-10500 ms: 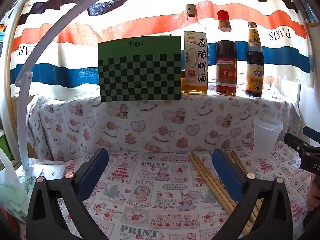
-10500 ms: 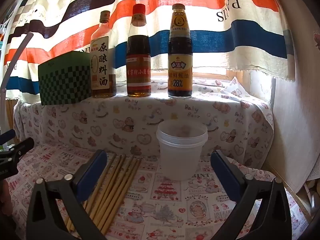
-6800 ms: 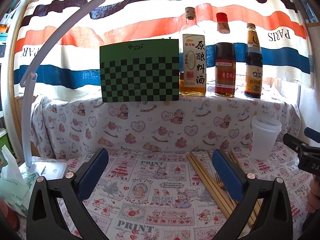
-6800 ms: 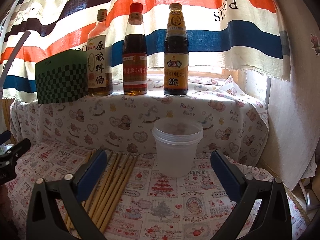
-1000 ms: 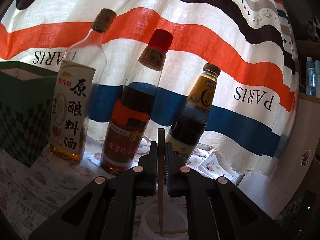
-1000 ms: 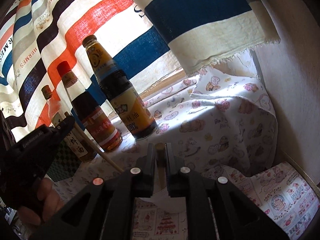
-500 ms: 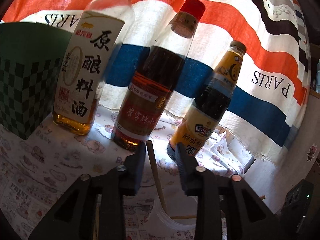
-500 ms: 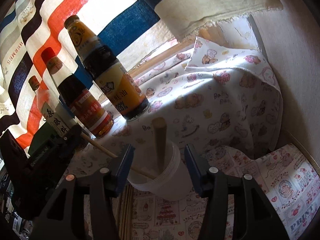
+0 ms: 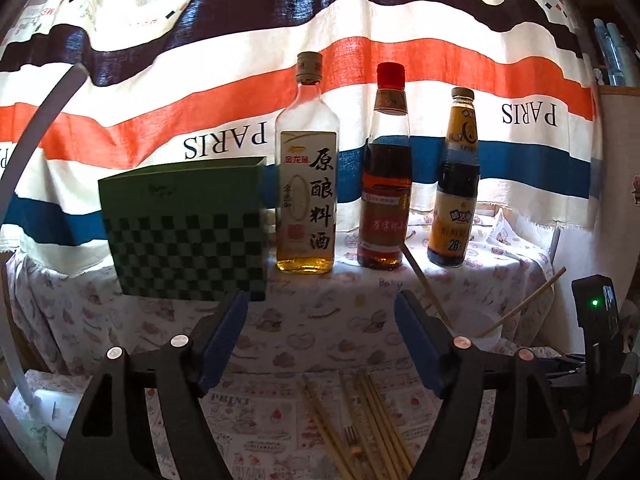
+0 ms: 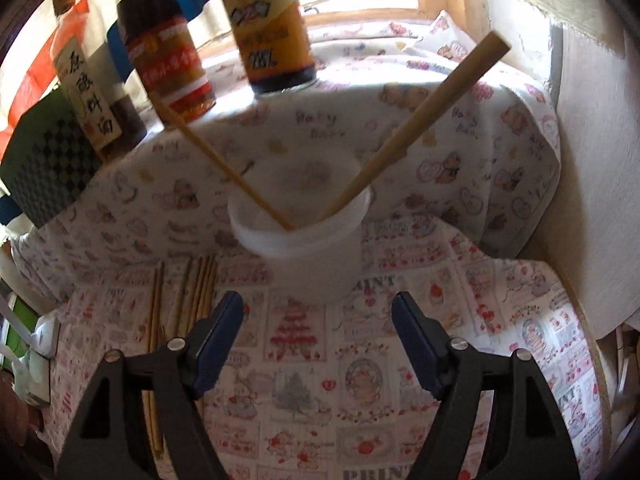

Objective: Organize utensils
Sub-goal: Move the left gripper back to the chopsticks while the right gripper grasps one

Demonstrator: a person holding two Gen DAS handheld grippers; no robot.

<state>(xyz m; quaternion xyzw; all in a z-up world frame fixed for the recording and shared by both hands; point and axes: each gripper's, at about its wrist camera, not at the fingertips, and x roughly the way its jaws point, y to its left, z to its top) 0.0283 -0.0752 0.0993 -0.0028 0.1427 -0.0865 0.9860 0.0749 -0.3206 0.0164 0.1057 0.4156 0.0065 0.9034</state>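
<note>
A translucent white cup (image 10: 304,240) stands on the printed tablecloth, and two wooden chopsticks lean in it: one to the left (image 10: 224,160), one to the right (image 10: 412,128). My right gripper (image 10: 318,336) sits just in front of the cup, its jaws opening with nothing between them. My left gripper (image 9: 320,340) is also opening and empty, left of the cup (image 9: 486,330), which its right finger partly hides. Several more chopsticks (image 9: 372,420) and a fork (image 9: 352,436) lie flat on the cloth below it. The right gripper's body (image 9: 600,340) shows at the right edge.
Three sauce bottles (image 9: 306,184) (image 9: 386,184) (image 9: 456,184) and a green checked box (image 9: 184,232) stand on a raised cloth-covered ledge behind the cup. A striped curtain hangs behind them. A wall (image 10: 592,160) closes the right side. A white lamp arm (image 9: 24,148) curves at left.
Both grippers were shut on a chopstick over the cup; they have let go and opened wide. Both chopsticks now lean in the cup, and both grippers have drawn back from it.
</note>
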